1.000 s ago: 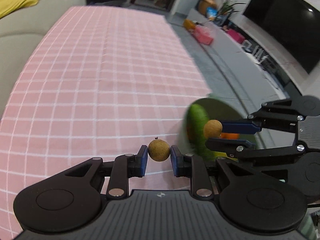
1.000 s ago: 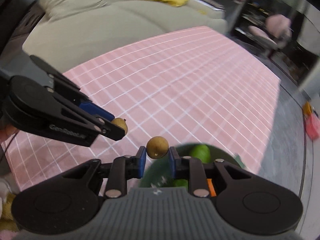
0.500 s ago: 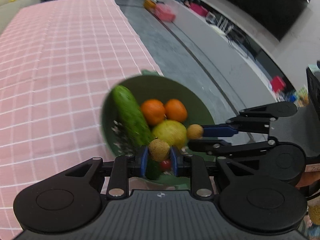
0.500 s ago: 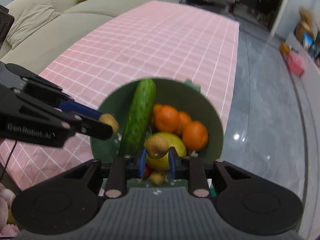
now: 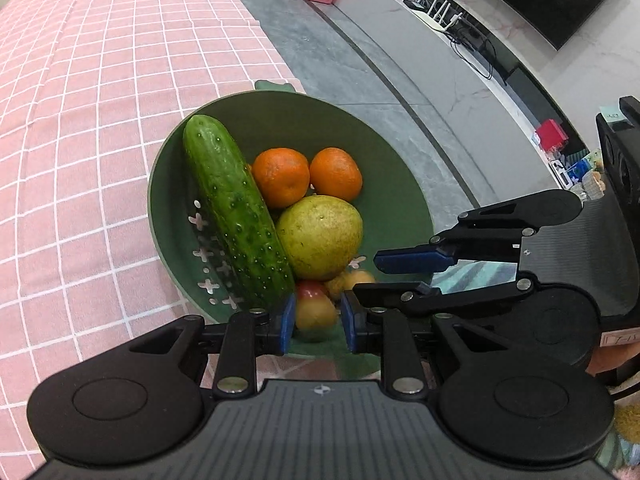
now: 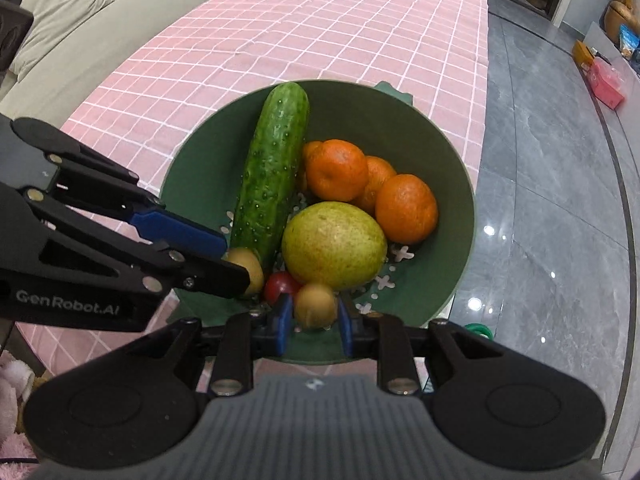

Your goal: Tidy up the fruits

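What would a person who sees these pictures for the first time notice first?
Probably the green bowl at the edge of the pink checked tablecloth, holding a long cucumber, oranges and a big yellow-green fruit. Next, the left gripper and right gripper, open over the bowl's near side, above small brown fruits.

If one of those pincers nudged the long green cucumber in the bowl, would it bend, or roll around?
The cucumber looks firm and straight, so it would probably stay stiff. Its round body might roll, though the oranges and the pear pressed against it would likely stop it. Its bumpy skin probably offers some grip.
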